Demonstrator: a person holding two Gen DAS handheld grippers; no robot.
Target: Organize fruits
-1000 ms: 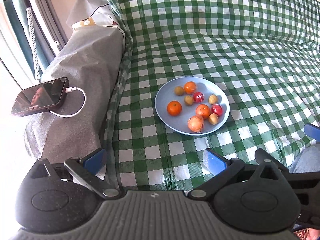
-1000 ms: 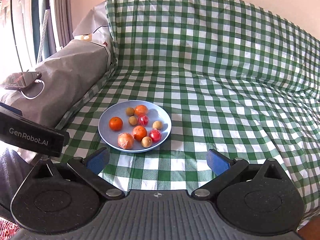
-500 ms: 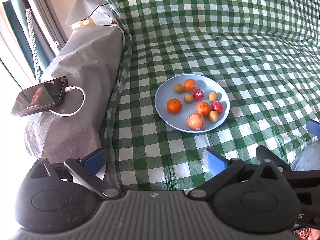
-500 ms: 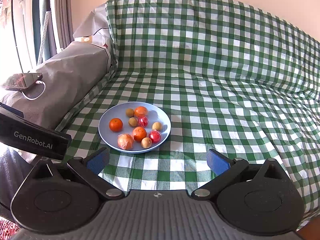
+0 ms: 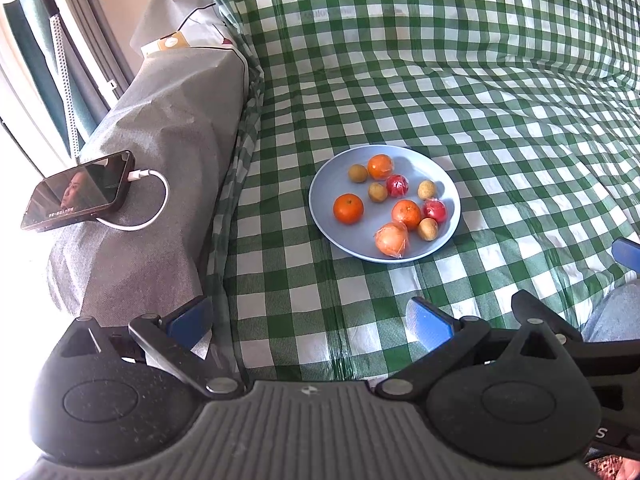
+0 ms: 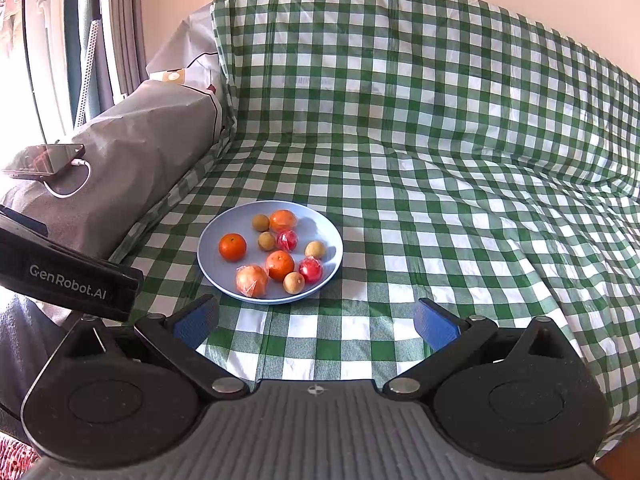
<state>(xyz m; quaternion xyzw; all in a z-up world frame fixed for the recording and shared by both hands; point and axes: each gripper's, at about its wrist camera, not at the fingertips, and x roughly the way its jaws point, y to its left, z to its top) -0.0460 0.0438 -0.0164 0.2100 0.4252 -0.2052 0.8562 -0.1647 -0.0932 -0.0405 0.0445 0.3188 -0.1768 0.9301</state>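
A light blue plate [image 5: 324,184] [image 6: 212,268] lies on the green checked cloth. It holds several fruits: oranges such as the left one [image 5: 348,209] [image 6: 232,247], a wrapped orange [image 5: 391,239] [image 6: 251,280], two wrapped red fruits [image 5: 397,185] [image 6: 310,269] and several small brown fruits [image 5: 427,229] [image 6: 294,282]. My left gripper [image 5: 310,322] is open and empty, well short of the plate. My right gripper [image 6: 316,320] is open and empty, just short of the plate's near rim.
A grey-covered armrest [image 5: 160,152] [image 6: 132,152] runs along the left, with a phone [image 5: 76,190] [image 6: 44,160] and its white cable on top. The cloth-covered backrest [image 6: 400,60] rises behind. The left gripper's body [image 6: 68,280] shows in the right wrist view.
Both grippers have moved a little forward toward the plate. Both stay open. The fruits have not moved.
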